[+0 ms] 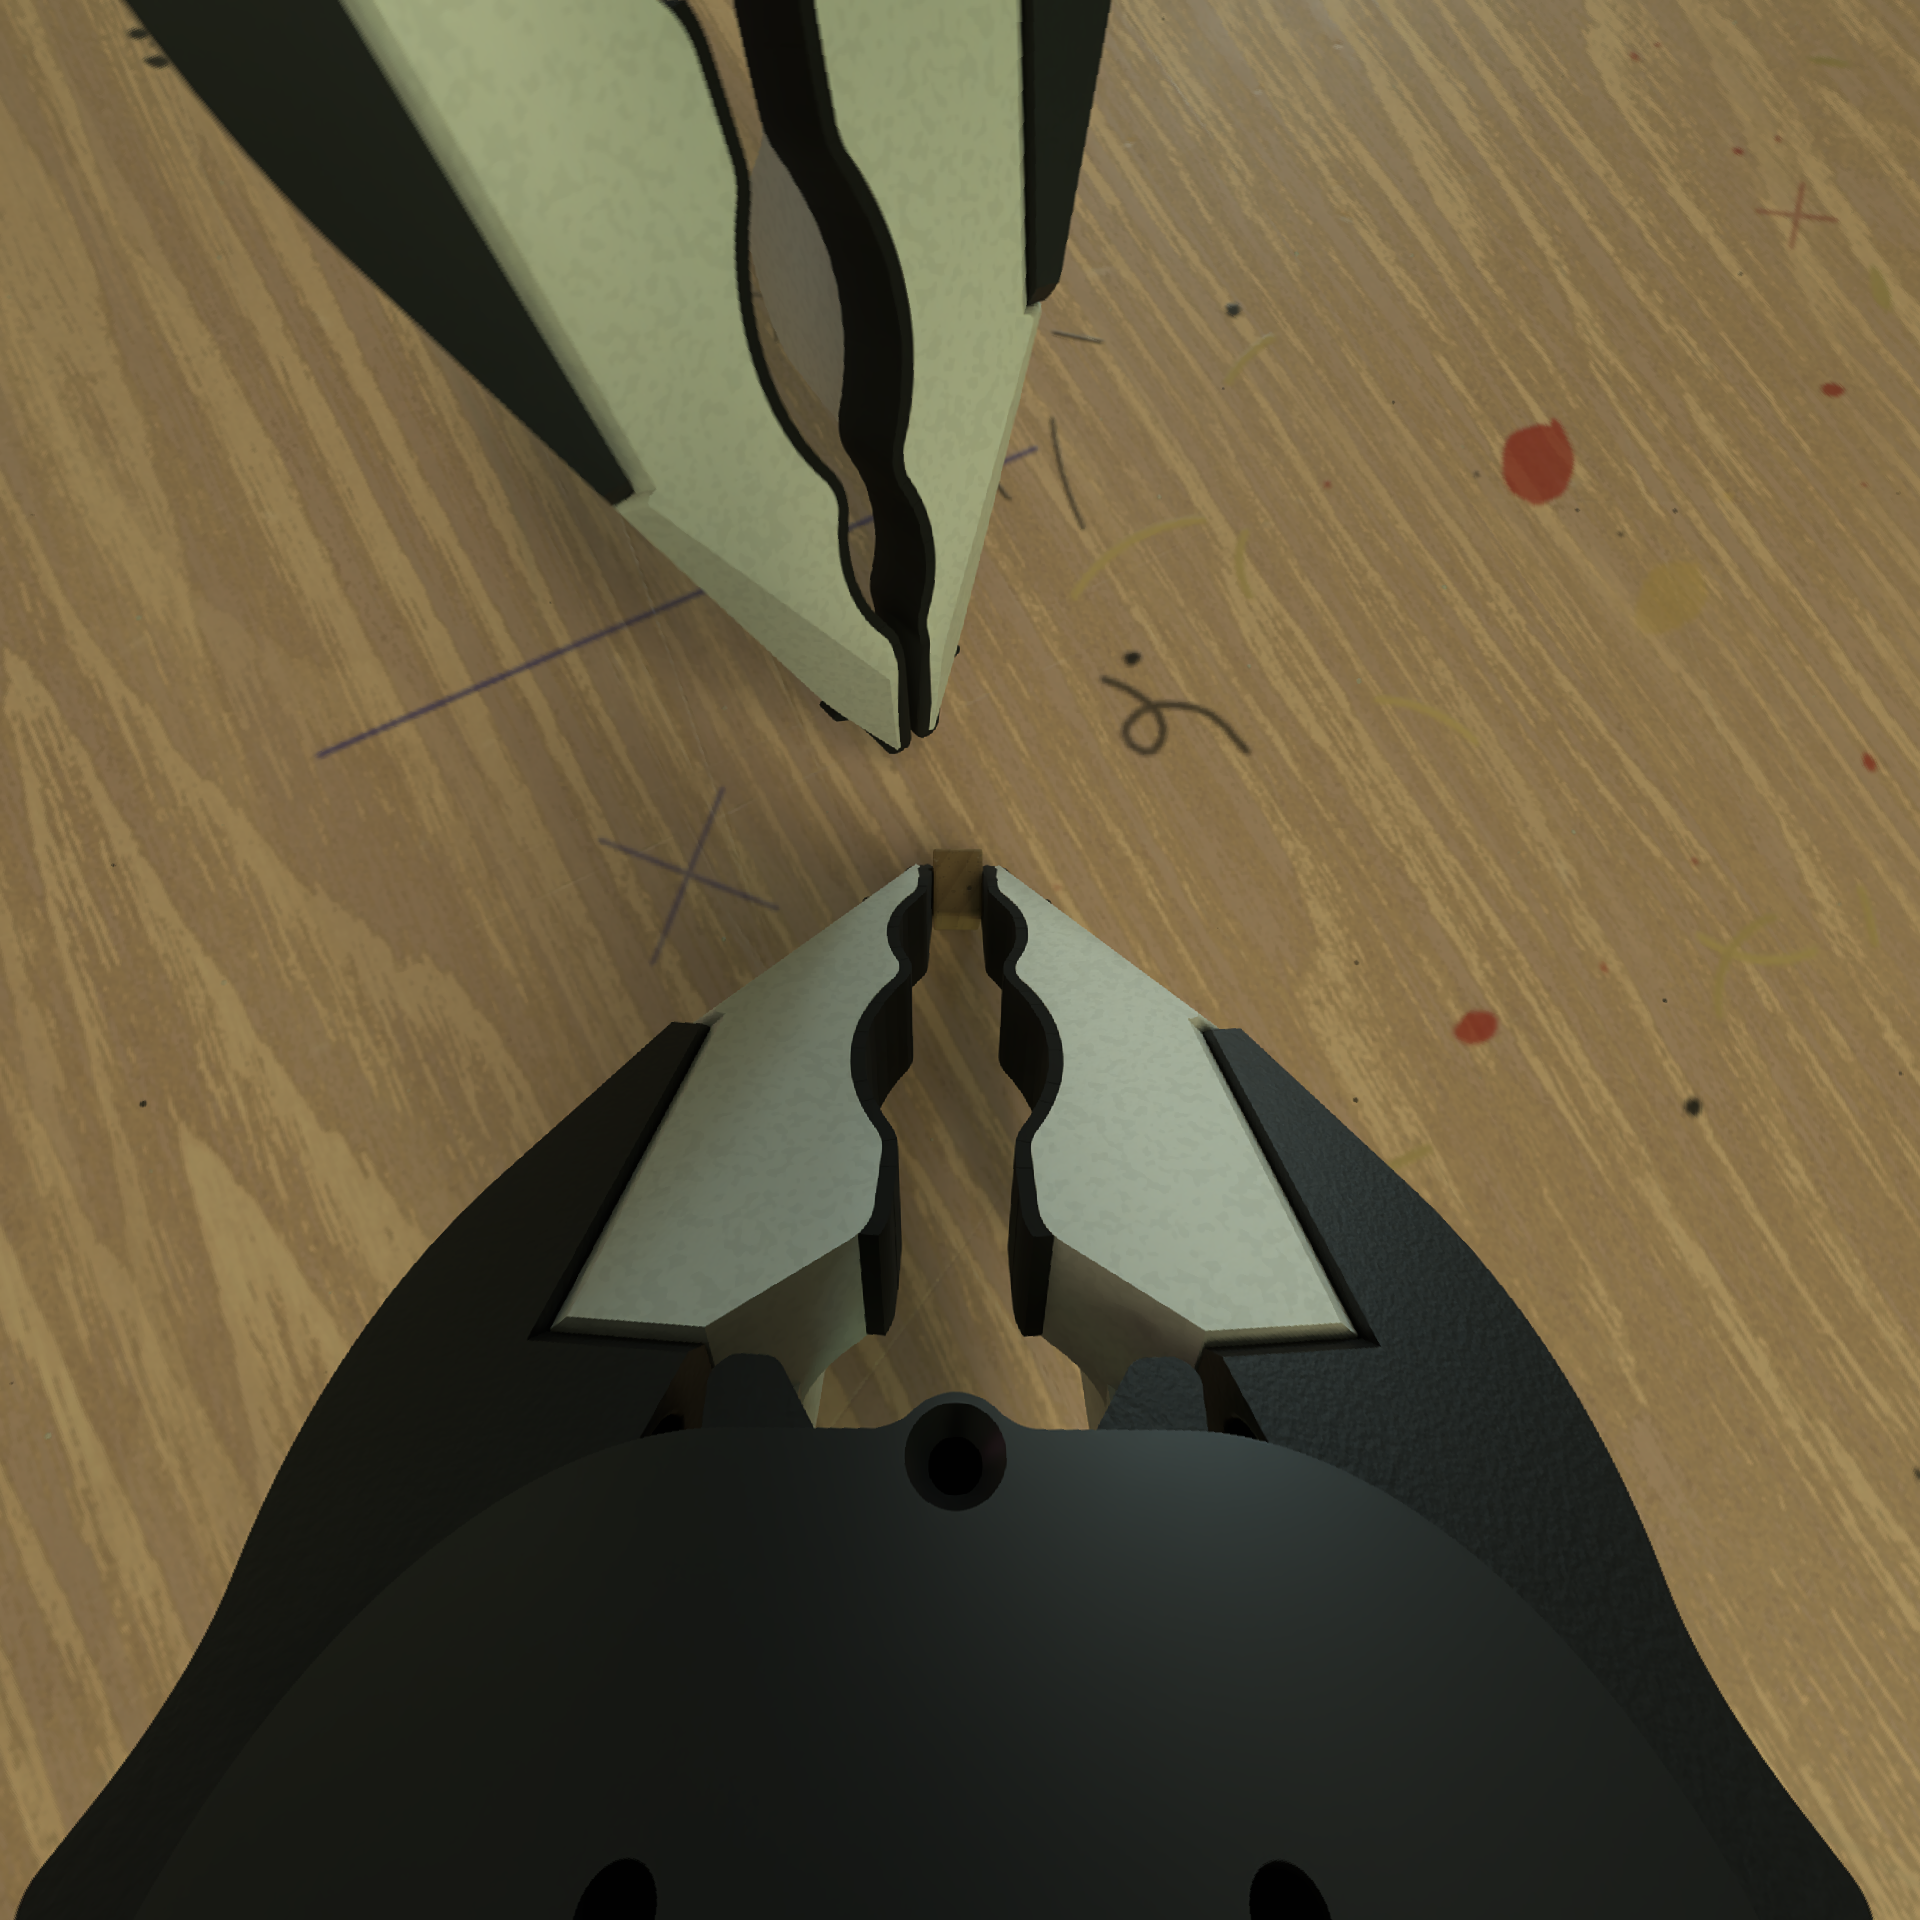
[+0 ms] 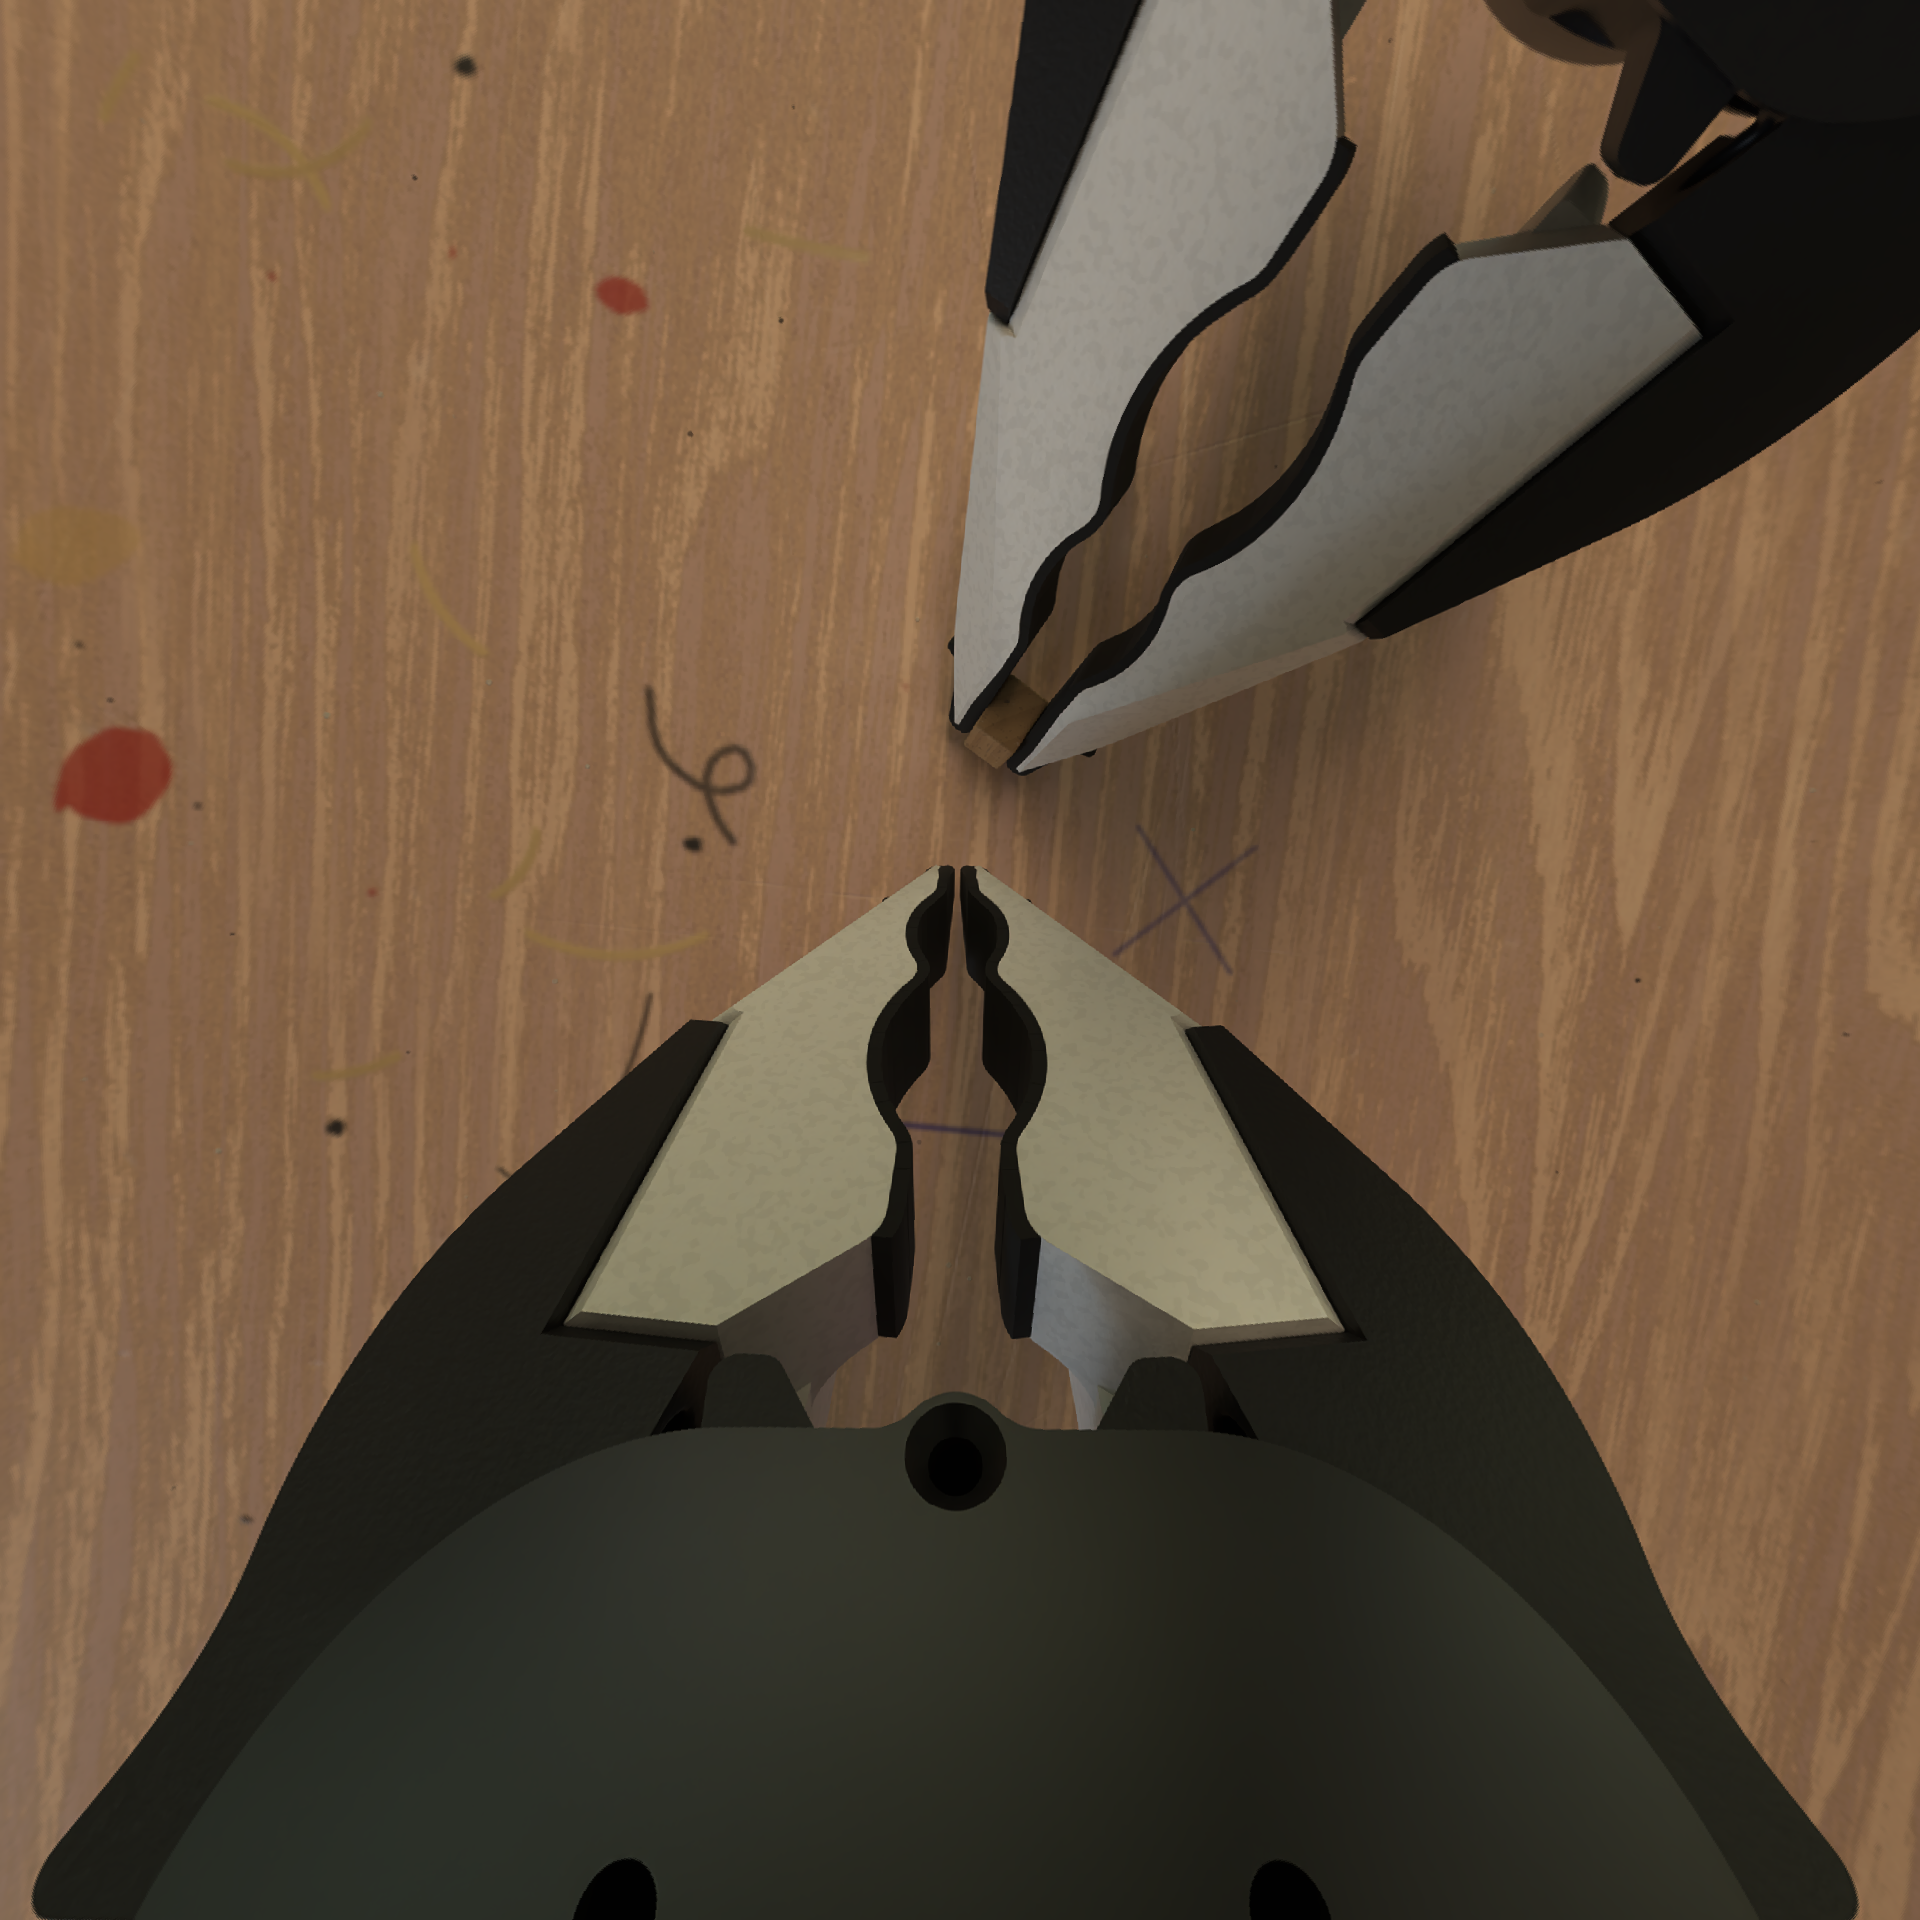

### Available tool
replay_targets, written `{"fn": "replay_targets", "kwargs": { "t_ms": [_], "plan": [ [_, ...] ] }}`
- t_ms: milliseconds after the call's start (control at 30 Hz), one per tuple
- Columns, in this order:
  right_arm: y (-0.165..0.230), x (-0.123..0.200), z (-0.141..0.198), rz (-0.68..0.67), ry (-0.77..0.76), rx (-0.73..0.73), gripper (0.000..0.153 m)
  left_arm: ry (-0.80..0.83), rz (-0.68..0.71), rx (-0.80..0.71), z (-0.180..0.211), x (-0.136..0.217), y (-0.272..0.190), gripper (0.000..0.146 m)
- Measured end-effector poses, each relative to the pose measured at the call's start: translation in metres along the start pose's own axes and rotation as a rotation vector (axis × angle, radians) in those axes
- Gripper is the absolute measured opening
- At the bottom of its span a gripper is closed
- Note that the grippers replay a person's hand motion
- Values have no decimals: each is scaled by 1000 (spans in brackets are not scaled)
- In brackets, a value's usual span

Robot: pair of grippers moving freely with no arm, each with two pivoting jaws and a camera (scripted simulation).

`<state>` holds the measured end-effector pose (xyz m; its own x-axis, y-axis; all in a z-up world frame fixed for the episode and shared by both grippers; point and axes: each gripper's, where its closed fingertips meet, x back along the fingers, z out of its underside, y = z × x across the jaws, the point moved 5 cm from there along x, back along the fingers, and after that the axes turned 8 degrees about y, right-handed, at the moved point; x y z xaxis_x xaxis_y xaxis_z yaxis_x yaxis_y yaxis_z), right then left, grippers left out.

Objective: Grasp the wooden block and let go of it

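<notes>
Left wrist view showed the left tool (image 1: 957,881) clamped on the wooden block (image 1: 957,864), which sat pinched between its 2 fingertips, low over the table (image 1: 312,1039). The right tool (image 1: 906,727) pointed in from opposite, tips near the block but apart from it. Right wrist view showed the right tool (image 2: 956,875) clenched on nothing, fingertips nearly touching. Paint spots and pen marks dotted the table.

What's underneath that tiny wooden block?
The wooden block is pinched between the left gripper fingers, just above the scribbled wooden table. Its underside and any gap below are hidden.
</notes>
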<state>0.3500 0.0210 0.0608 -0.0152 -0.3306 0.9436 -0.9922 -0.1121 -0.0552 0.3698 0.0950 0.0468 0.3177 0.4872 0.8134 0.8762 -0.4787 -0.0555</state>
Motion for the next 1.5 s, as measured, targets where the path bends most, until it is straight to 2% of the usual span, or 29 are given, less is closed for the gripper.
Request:
{"fn": "replay_targets", "kwargs": {
  "t_ms": [167,367,533,700,867,1033,1133,1233,1500],
  "plan": [
    [3,0,-3,58,54,42,0,-1,6,5,0,0,0,8],
    [-5,-1,1,-84,-11,-2,0,-1,2,6,0,0,0,8],
    [4,0,-2,87,38,57,1,-1,7,11,0,0,0,9],
    [-2,-1,1,-23,-12,24,1,-1,4,11,0,0,0,9],
    [5,-1,-2,88,44,66,1,-2,6,18,0,0,0,9],
    [-4,-3,0,-61,3,36,1,-2,0,18,0,0,0,9],
    [-1,-3,2,-17,-37,17,1,-2,2,21,0,0,0,9],
    [-2,-4,3,-34,-70,0,1,-3,4,23,0,0,0,9],
    [1,-2,1,-43,-55,-64,1,-4,1,19,-1,-1,-2,9]
  ]
}}
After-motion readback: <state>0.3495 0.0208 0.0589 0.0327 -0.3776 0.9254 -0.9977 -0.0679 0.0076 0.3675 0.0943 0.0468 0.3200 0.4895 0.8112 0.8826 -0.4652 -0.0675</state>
